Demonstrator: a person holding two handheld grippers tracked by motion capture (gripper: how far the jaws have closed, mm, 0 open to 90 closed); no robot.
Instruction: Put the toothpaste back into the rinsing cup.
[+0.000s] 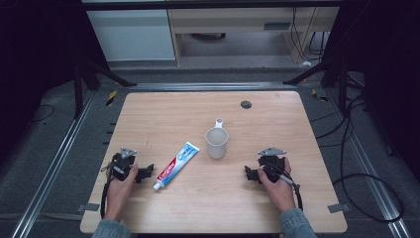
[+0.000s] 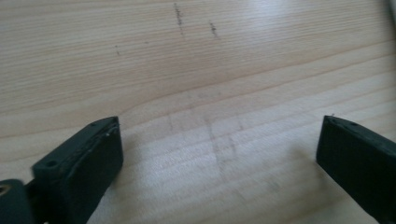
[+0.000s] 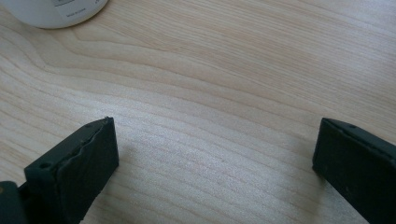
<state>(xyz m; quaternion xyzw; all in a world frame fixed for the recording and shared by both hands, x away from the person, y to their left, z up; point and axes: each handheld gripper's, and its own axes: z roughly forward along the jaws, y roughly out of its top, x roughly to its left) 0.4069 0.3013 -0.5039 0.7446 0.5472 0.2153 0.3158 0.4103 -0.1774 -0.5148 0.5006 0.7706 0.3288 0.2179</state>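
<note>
We counted one toothpaste tube [image 1: 176,165] and one white mug [image 1: 217,143] on the table [image 1: 277,114]. Our left gripper [image 1: 144,173] rested just beside the tube, jaws wide; our right gripper [image 1: 249,173], jaws wide, sat near the mug.

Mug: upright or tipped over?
Upright. In the high view the mug stands on its base on the table, its round mouth facing up, handle pointing away.
</note>
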